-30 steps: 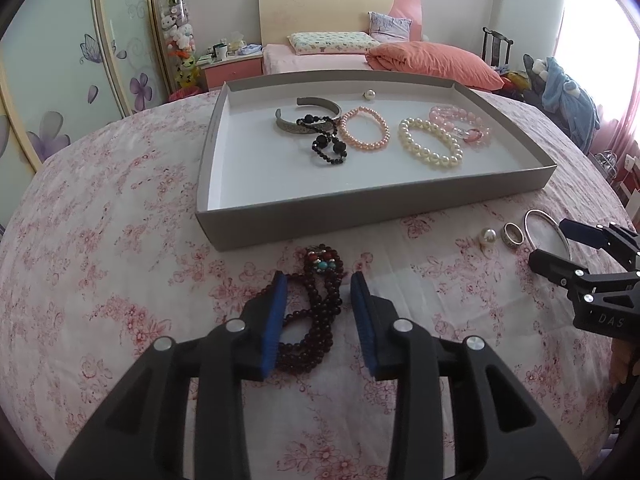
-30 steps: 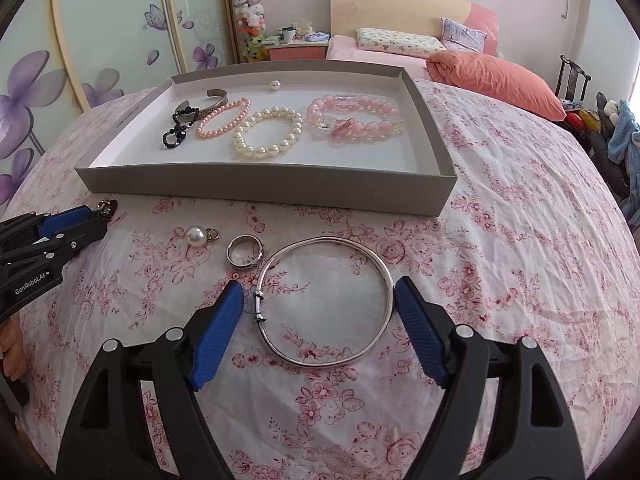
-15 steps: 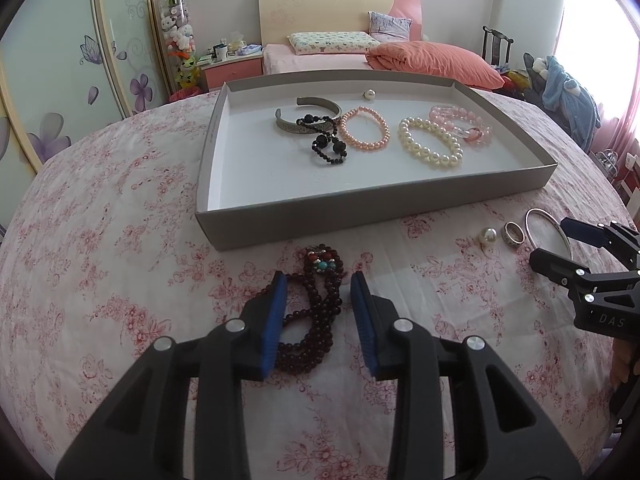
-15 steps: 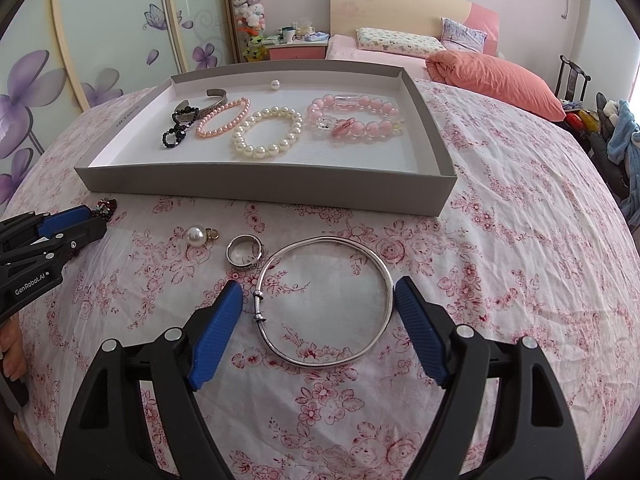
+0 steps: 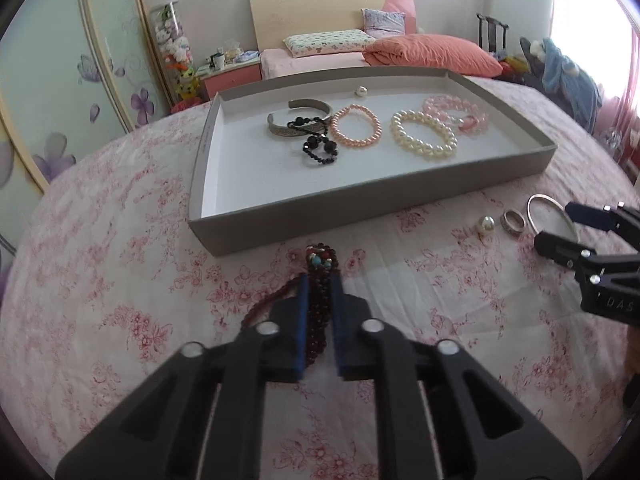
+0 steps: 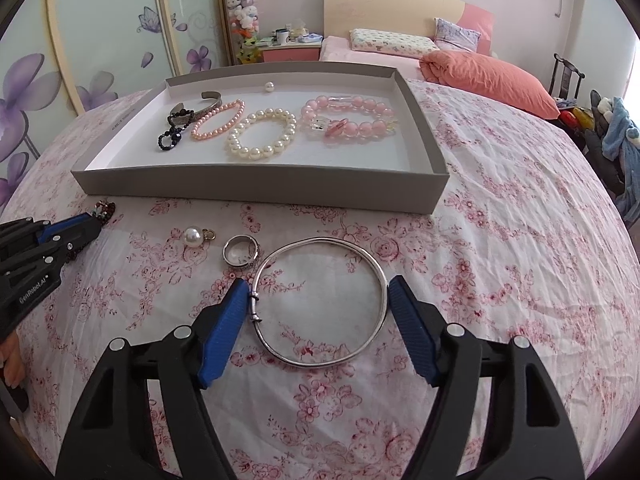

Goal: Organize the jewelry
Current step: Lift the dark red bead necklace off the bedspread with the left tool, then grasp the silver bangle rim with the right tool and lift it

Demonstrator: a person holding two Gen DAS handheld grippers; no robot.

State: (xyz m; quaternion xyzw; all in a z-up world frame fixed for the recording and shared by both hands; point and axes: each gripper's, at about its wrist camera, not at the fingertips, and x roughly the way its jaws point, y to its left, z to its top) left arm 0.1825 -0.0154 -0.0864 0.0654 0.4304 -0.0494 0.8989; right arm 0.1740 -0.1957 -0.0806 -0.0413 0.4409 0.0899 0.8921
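On the flowered bedspread, a dark red bead bracelet [image 5: 319, 258] lies before the grey tray [image 5: 360, 196]. My left gripper [image 5: 319, 280] is closing, and its blue pads squeeze the strands together. In the right wrist view a silver bangle [image 6: 320, 240] lies flat between the fingers of my right gripper [image 6: 316, 286]. Those jaws are closing too, with the pads just at the bangle's rim on either side. The tray [image 6: 260, 188] holds a cuff plus black, pink, white-pearl and rose bracelets.
A pearl pendant [image 6: 193, 237] and a silver ring [image 6: 240, 251] lie on the cloth between the two grippers. A loose pearl [image 6: 269, 87] sits at the tray's back. A bed with an orange duvet stands behind.
My left jaws have come together onto the dark red bracelet, bunching its strands. My right jaws have narrowed a little around the bangle. Neither hand has shifted.
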